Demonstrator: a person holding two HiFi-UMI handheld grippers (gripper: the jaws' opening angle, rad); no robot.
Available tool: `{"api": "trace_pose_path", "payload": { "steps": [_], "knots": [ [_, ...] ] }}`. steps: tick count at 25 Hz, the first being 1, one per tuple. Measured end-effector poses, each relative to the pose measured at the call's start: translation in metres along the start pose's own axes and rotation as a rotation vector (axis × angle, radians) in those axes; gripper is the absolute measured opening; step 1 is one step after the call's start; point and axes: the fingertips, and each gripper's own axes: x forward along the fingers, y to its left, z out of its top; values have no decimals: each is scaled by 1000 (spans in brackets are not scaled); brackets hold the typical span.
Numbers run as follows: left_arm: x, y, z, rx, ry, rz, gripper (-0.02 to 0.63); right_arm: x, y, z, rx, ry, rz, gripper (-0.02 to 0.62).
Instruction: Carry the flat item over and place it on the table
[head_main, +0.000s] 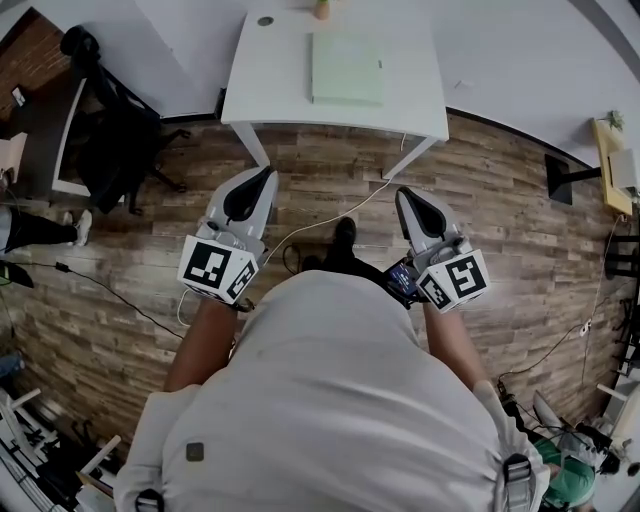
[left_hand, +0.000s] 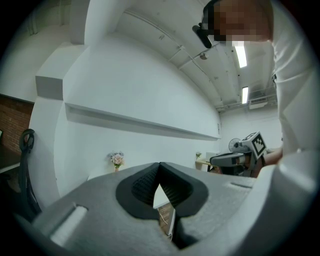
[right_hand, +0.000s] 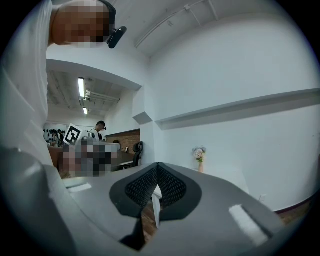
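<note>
Hovering short of the counter (head_main: 270, 95), the left claw (head_main: 262, 178) and right claw (head_main: 405, 198) were both closed on nothing; the flat item (head_main: 346, 68) lay ahead on it, where a careless reach could push it off.

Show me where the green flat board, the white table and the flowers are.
green flat board (head_main: 346, 68), head view, middle of its top face.
white table (head_main: 270, 92), head view, bare top left of the board.
flowers (left_hand: 117, 159), left gripper view, on the blossoms.
</note>
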Motion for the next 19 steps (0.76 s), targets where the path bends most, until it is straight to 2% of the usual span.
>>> {"api": "trace_pose_path", "payload": {
  "steps": [13, 19],
  "knots": [
    [3, -5, -2, -25, -17, 1, 0, 8, 2, -1, -18, 5, 14, 9],
    [11, -7, -5, -13, -5, -4, -2, 9, -5, -1, -15, 5, 9, 9]
  ]
}}
